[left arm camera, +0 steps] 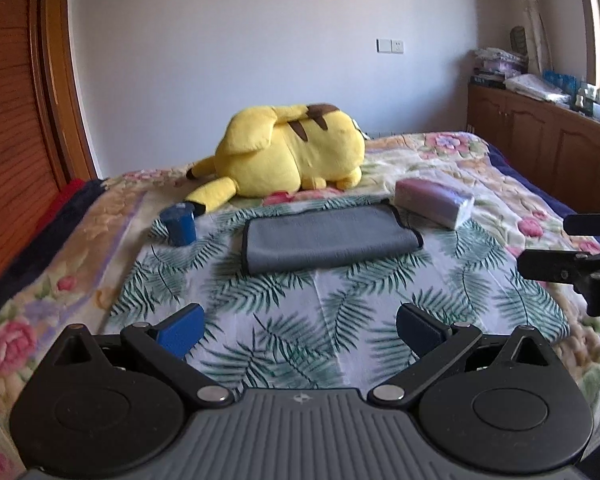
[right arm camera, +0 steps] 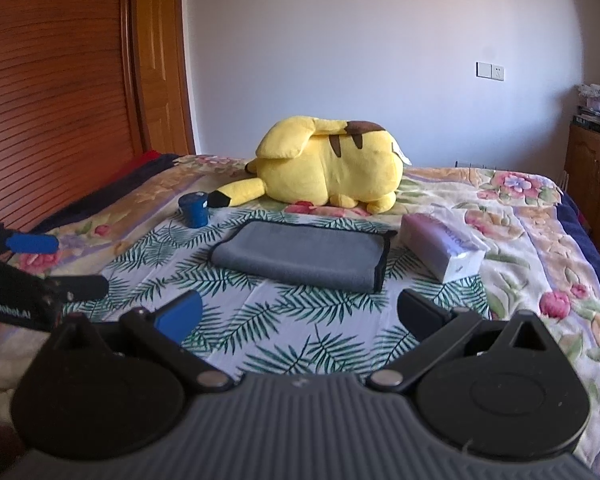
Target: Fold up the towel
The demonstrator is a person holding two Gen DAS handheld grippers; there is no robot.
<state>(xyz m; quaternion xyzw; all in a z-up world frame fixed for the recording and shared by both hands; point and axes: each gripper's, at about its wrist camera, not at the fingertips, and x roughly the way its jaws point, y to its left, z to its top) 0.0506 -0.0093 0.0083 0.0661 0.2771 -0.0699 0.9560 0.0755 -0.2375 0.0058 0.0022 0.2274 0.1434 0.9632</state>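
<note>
On the leaf-print cloth (left arm camera: 300, 320) (floral bedspread (left arm camera: 480, 168) beneath) lies a folded towel (left arm camera: 328, 240); both jaws released.

Left tool (left arm camera: 300, 330) and right tool (right arm camera: 300, 316) both hover level, fingers spread wide — seemingly empty, side by side.

Towel (left arm camera: 328, 240) — grey, edged in black. Cloth (left arm camera: 300, 320) beneath — white with green fern leaves. Bedspread (left arm camera: 500, 168), far and right: cream with pink flowers. Plush (left arm camera: 296, 148) — yellow, with brown stripes and a black tail tip. Cup (left arm camera: 179, 224), left: dark blue. Tissue pack (left arm camera: 434, 200), right: purple and white.
</note>
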